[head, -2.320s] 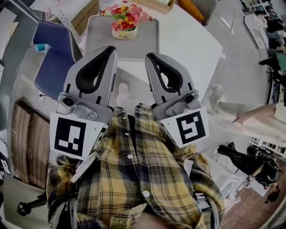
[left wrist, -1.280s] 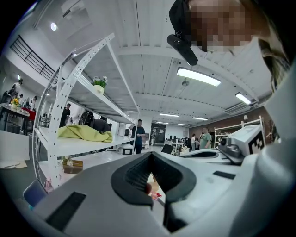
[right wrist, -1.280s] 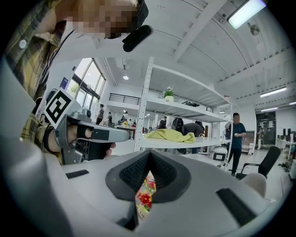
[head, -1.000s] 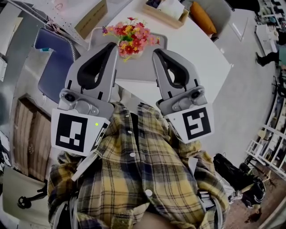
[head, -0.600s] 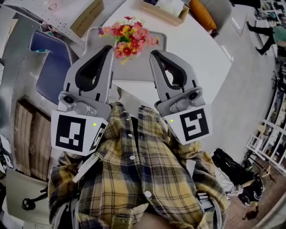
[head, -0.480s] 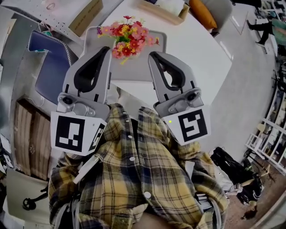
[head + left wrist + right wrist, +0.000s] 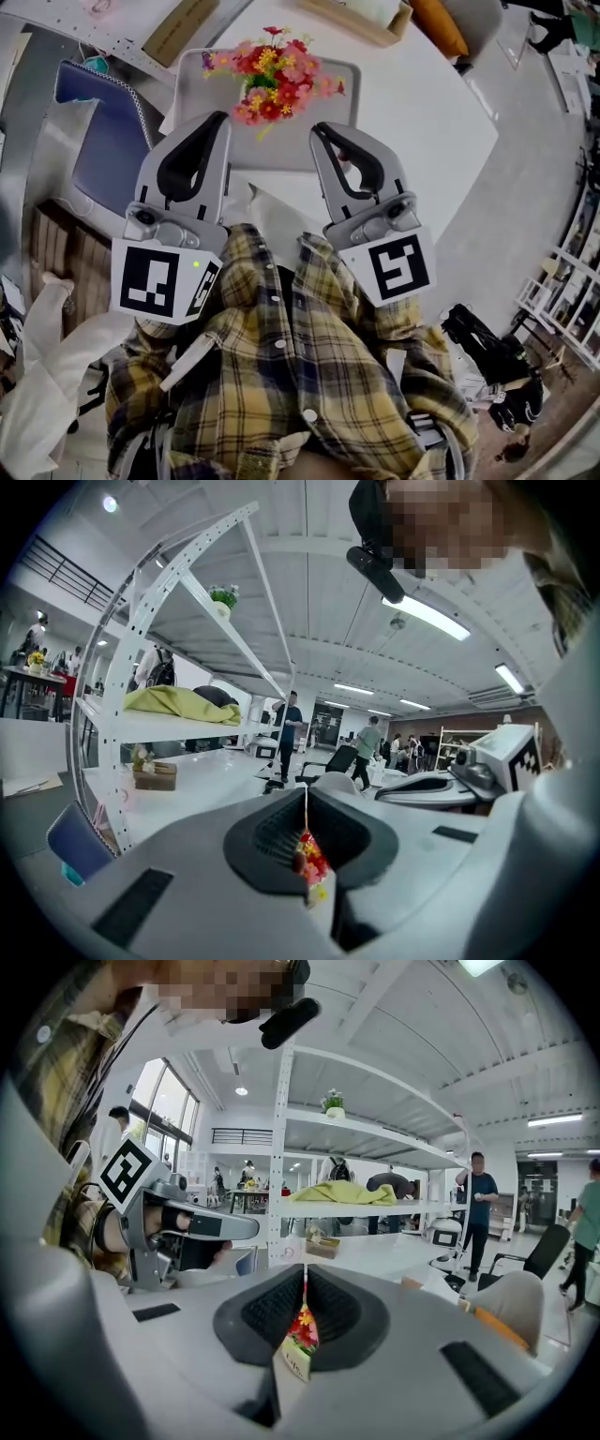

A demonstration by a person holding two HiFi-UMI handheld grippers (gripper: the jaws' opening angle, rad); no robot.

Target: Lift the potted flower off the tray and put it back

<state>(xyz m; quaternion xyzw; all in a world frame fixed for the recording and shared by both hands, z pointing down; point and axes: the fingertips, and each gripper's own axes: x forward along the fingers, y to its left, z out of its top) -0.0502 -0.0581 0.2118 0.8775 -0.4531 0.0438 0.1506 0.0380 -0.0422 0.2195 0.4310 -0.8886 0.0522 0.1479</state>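
red-pink-yellow potted flower on flat grey rectangular tray, just ahead of and between left gripper and right gripper tips, both jaws pressed together, empty

White bench bearing wooden box at far edge (orange cushion beyond); blue chair alongside, left.

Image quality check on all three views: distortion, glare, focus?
Head view: heavy fisheye, the table edge bows, but the potted flower is sharp. Left gripper view: black corner vignette, shelf frame curves, ceiling light blown out. Right gripper view: same vignette; near jaws soft, potted flower only a sliver past them.
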